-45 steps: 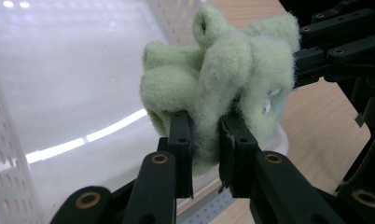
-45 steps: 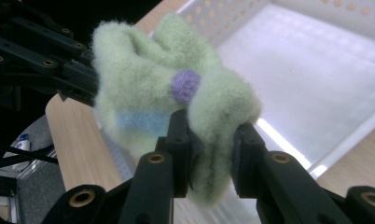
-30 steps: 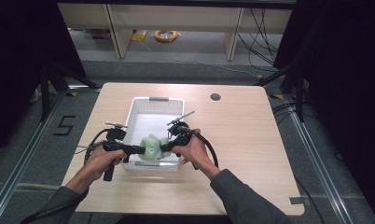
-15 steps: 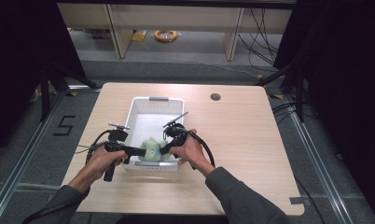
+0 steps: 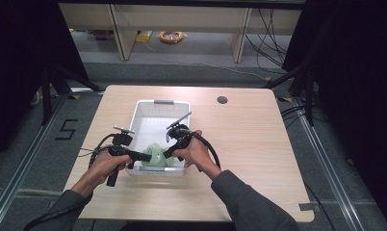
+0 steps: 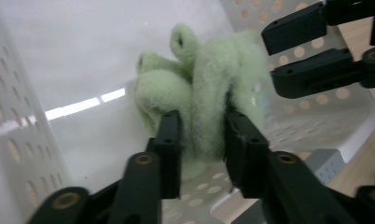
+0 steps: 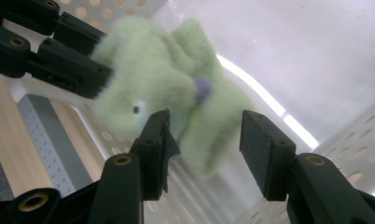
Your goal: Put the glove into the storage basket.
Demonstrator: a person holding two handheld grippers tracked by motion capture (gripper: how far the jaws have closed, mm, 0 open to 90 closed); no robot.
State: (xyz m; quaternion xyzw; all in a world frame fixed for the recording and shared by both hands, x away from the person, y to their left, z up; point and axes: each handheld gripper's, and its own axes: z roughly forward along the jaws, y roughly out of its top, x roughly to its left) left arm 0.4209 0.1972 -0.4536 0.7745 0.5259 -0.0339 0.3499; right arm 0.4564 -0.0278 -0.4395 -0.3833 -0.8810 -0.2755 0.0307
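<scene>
Both grippers' jaws just opening; one green plush toy, one basket.

— How are we holding our grippers?
— Our left gripper points right, our right gripper points left, tips facing, near the table's front edge.
— And the jaws?
— Both have just been opening; the left ones touch plush, the right stand apart.

high overhead view; both gripper views close, sharing the basket.
</scene>
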